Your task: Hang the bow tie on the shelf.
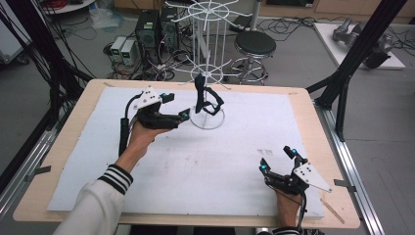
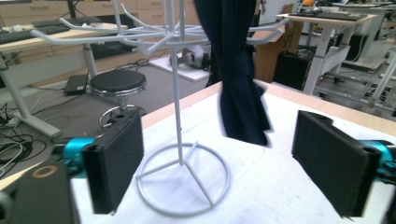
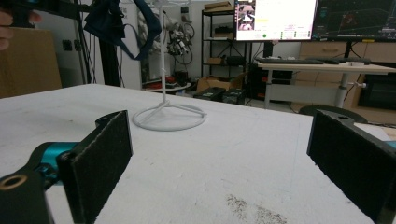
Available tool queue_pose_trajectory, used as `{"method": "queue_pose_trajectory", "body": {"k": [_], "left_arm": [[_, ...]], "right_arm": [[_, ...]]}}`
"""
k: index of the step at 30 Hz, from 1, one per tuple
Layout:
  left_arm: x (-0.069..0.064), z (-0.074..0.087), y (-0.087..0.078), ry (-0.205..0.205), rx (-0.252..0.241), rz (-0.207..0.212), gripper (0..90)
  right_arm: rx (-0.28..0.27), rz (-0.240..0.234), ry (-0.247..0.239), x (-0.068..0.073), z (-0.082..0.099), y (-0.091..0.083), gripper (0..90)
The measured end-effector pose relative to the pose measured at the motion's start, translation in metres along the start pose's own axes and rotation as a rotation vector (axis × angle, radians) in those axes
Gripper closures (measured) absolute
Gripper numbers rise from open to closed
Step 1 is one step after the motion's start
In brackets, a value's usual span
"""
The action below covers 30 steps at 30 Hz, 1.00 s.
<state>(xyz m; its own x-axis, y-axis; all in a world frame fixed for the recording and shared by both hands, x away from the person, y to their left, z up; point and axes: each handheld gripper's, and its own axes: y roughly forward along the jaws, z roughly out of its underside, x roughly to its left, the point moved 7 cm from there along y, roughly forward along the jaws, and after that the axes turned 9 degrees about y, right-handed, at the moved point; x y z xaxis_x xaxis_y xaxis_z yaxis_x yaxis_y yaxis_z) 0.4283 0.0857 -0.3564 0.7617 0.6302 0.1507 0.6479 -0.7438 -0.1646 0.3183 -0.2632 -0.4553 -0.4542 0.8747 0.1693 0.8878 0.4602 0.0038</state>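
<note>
The dark cloth [image 1: 205, 100] hangs limp from a hook of the white wire rack [image 1: 208, 63], just ahead of my left tongs [image 1: 177, 105], whose jaws stand wide with nothing between them. It looks light and floppy, likely to slide off; I would pinch its lower hanging fold. My right tongs [image 1: 278, 159] rest well apart, also open and empty.

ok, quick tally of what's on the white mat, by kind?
White wire rack stand: 1
Dark cloth strap hanging on the rack: 1
Hand-held grippers over the mat: 2, left hand-held gripper and right hand-held gripper, both open and empty
Total: 4
</note>
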Motion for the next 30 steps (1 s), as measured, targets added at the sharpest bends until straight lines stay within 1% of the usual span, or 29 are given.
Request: {"method": "queue_pose_trajectory", "body": {"k": [1,3,5,7,9,10,11,13,14,15,16,18,20,21,24,26,28,30], "left_arm": [[-0.001,0.003,-0.005,0.013,-0.002,0.004,16.6],[-0.005,0.013,-0.021,0.042,-0.023,-0.011,15.5],[-0.008,0.024,-0.037,0.047,-0.047,-0.019,15.3],[-0.009,0.036,-0.054,0.057,-0.043,-0.033,15.3],[-0.008,0.047,-0.073,0.067,-0.061,-0.040,15.3],[-0.007,0.050,-0.080,0.075,-0.068,-0.049,15.3],[-0.004,0.056,-0.092,0.078,-0.080,-0.066,15.3],[0.001,0.066,-0.107,0.067,-0.089,-0.083,15.3],[0.004,0.072,-0.117,0.051,-0.094,-0.094,15.3],[0.005,0.075,-0.122,0.044,-0.100,-0.097,15.3],[0.008,0.080,-0.132,0.036,-0.112,-0.111,15.3],[0.011,0.087,-0.145,0.048,-0.129,-0.131,15.2],[0.014,0.093,-0.156,0.052,-0.142,-0.148,15.1],[0.016,0.096,-0.162,0.055,-0.152,-0.163,15.1],[0.020,0.105,-0.176,0.035,-0.179,-0.198,15.1],[0.022,0.111,-0.182,0.036,-0.196,-0.224,15.1],[0.022,0.116,-0.185,0.022,-0.206,-0.234,15.1],[0.022,0.122,-0.185,0.012,-0.202,-0.248,15.0]], "right_arm": [[-0.001,0.000,-0.003,0.000,0.000,0.000,5.8],[0.001,0.000,-0.001,0.000,0.000,0.000,5.8],[-0.001,0.001,-0.002,0.000,0.000,0.000,5.8],[-0.002,0.003,-0.008,0.000,0.000,0.000,5.8],[-0.001,0.001,-0.006,0.000,0.000,0.000,5.7],[-0.002,0.002,-0.006,0.000,0.000,0.000,5.8],[-0.001,0.002,-0.007,0.000,0.000,0.000,5.8],[-0.001,0.002,-0.008,0.000,0.000,0.000,5.8],[-0.001,0.002,-0.007,0.000,0.000,0.000,5.7],[-0.004,0.003,-0.009,0.000,0.000,0.000,5.7],[-0.001,0.001,-0.006,0.000,0.000,0.000,5.8],[-0.001,0.003,-0.007,0.001,0.000,0.000,5.7],[-0.002,0.003,-0.007,0.000,0.000,0.000,5.8],[-0.001,0.003,-0.008,0.000,0.000,0.000,5.8],[-0.001,0.003,-0.007,0.000,0.000,0.000,5.8],[-0.002,0.003,-0.006,0.000,0.000,0.000,5.7],[-0.001,0.004,-0.008,0.000,0.000,0.000,5.7],[-0.002,0.004,-0.008,0.001,0.000,0.000,5.7]]}}
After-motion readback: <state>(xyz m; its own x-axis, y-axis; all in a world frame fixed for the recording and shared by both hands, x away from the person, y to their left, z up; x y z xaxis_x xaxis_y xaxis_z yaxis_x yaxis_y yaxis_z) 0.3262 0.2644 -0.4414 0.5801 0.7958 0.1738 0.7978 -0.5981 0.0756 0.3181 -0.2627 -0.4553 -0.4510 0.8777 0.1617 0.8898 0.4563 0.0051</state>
